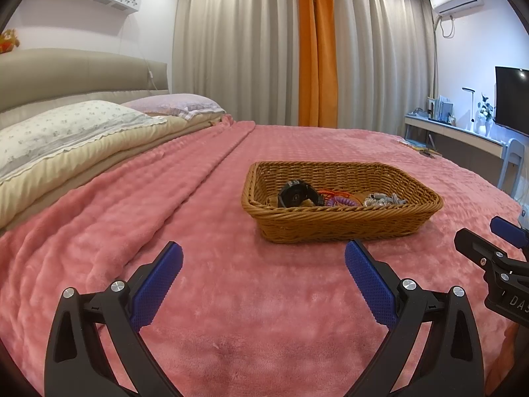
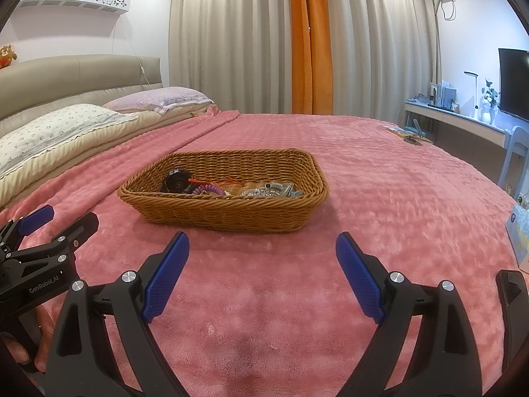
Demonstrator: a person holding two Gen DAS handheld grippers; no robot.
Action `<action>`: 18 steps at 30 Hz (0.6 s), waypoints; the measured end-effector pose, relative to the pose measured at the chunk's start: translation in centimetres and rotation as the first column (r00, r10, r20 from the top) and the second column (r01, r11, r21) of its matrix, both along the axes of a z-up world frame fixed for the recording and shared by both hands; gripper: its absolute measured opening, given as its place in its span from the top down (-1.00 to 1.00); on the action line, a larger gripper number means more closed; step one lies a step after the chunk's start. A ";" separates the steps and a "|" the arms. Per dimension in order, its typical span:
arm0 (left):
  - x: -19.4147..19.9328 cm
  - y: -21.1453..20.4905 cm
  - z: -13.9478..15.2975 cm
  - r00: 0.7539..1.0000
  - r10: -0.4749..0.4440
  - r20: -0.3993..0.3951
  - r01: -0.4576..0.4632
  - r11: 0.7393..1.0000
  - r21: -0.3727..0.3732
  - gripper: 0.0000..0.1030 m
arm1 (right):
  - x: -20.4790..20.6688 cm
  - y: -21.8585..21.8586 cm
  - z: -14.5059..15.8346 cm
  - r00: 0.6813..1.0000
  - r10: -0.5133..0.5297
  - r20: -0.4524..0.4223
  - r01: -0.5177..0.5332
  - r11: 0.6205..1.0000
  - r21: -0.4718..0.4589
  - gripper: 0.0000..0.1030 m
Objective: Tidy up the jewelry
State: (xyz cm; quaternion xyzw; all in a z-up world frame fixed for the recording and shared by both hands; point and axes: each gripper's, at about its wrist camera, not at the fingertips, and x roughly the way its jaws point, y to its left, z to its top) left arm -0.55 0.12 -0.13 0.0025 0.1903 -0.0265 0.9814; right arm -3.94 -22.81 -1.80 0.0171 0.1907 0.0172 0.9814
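A brown wicker basket [image 1: 340, 228] sits on the pink blanket [image 1: 231, 314], ahead of both grippers; it also shows in the right wrist view [image 2: 228, 215]. Inside lie a black watch [image 1: 294, 193], a purple coil band [image 1: 340, 202], an orange cord [image 1: 334, 193] and silver jewelry [image 1: 383, 200]. The same watch [image 2: 177, 182], coil [image 2: 211, 190] and silver pieces [image 2: 271, 192] show from the right. My left gripper [image 1: 263, 251] is open and empty, short of the basket. My right gripper [image 2: 263, 243] is open and empty, just before the basket's near wall.
Pillows [image 1: 66, 129] and a padded headboard [image 1: 82, 72] lie at the left. Curtains [image 1: 264, 43] hang behind the bed. A desk [image 1: 463, 132] with a monitor [image 1: 512, 96] and a chair stand at the right. Small items [image 2: 410, 134] lie on the blanket's far right.
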 end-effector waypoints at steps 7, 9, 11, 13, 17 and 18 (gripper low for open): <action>-0.1 -0.1 -0.3 1.000 0.000 -0.004 0.000 1.000 -0.002 -0.85 | 0.0 0.0 0.0 1.000 -0.001 0.000 0.001 1.000 0.000 -0.67; 0.0 -0.1 -0.2 1.000 0.000 -0.003 0.000 1.000 -0.001 -0.85 | 0.0 0.0 0.0 1.000 0.000 0.000 0.000 1.000 0.000 -0.67; -0.1 -0.1 -0.3 1.000 0.000 -0.004 0.000 1.000 -0.001 -0.85 | 0.0 0.0 0.0 1.000 -0.001 0.000 0.001 1.000 0.000 -0.67; -0.1 -0.1 -0.2 1.000 0.001 -0.004 -0.001 1.000 -0.001 -0.85 | 0.0 0.0 0.0 1.000 0.000 -0.001 0.000 1.000 0.000 -0.67; -0.1 -0.1 -0.2 1.000 0.001 -0.003 -0.001 1.000 -0.001 -0.85 | 0.0 0.0 0.0 1.000 0.000 0.000 0.000 1.000 0.000 -0.67; 0.0 -0.1 -0.2 1.000 0.001 -0.003 -0.001 1.000 -0.002 -0.85 | 0.0 0.0 0.0 1.000 0.000 -0.001 0.000 1.000 0.000 -0.67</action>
